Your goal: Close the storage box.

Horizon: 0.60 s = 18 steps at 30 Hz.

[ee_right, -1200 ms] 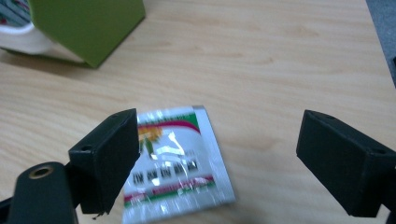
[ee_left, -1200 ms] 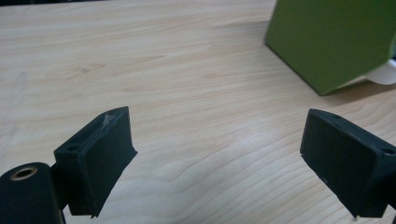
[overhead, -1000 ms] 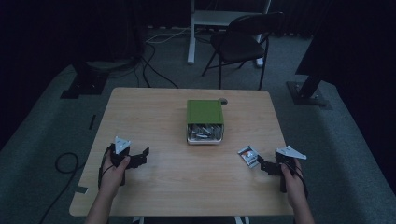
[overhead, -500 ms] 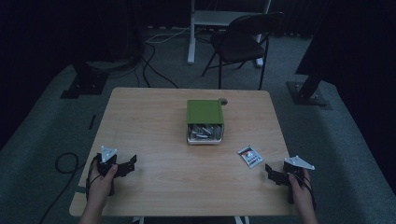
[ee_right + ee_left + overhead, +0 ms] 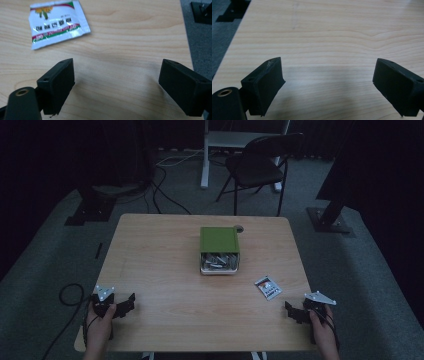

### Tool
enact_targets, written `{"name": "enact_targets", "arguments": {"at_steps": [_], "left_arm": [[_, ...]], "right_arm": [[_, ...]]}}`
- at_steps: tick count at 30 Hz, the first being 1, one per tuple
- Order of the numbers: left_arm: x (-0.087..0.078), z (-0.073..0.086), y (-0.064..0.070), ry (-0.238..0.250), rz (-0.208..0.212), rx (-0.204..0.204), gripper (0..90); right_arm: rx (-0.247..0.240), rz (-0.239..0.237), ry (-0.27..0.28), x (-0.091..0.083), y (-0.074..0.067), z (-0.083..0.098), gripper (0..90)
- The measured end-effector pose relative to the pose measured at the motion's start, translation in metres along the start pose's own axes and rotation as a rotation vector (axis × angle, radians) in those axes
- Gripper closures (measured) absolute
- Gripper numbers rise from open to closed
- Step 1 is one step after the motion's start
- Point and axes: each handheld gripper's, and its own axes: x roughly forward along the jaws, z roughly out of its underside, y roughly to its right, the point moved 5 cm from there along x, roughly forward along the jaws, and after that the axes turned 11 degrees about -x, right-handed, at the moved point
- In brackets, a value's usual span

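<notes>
Worktop (image 5: pixel 165 265): a pale wood-grain rectangle is standing in a dim room on grey carpet; most of its surface is lying bare.
Room: a dark folding chair (image 5: pixel 260 167) and a white desk leg are standing beyond the far edge; a black cable (image 5: pixel 70 295) is looping on the floor at the left.
Green box (image 5: pixel 219 250): it is sitting near the middle of the worktop, its near end open and showing what are probably small packets, too dark to make out.
Sachet (image 5: pixel 56 22): a white packet with red and green print is lying flat near the right front corner, just ahead of the right hand-held gripper and apart from the green box.
Left hand-held gripper (image 5: pixel 328 85): it is hanging over bare wood near the front left corner, jaws standing wide apart with nothing between them.
Right hand-held gripper (image 5: pixel 117 85): it is hanging near the right edge, jaws spread wide and empty, the sachet lying beyond its left jaw.
Open room: broad clear wood is stretching between both hand-held grippers.
Cut off: the forearms are leaving the high view at the bottom.
</notes>
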Motion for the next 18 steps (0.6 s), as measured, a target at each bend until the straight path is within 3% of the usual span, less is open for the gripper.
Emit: {"name": "enact_targets", "arguments": {"at_steps": [2, 5, 11, 18], "left_arm": [[-0.0004, 0.0021, -0.0024, -0.003, 0.001, -0.015, 10.3], [0.0011, 0.0056, -0.0069, -0.015, -0.034, -0.008, 10.3], [0.0018, 0.007, -0.0091, -0.03, -0.053, -0.012, 10.3], [0.0034, 0.0073, -0.0097, -0.049, -0.049, -0.015, 10.3]], "right_arm": [[-0.006, 0.004, -0.011, 0.0013, -0.0002, 0.0, 13.0], [0.008, 0.012, -0.024, 0.0027, 0.001, -0.0001, 12.7], [0.037, 0.042, -0.032, 0.0039, 0.0009, -0.001, 12.3], [0.065, 0.071, -0.037, 0.0043, -0.0004, -0.0016, 11.9]]}}
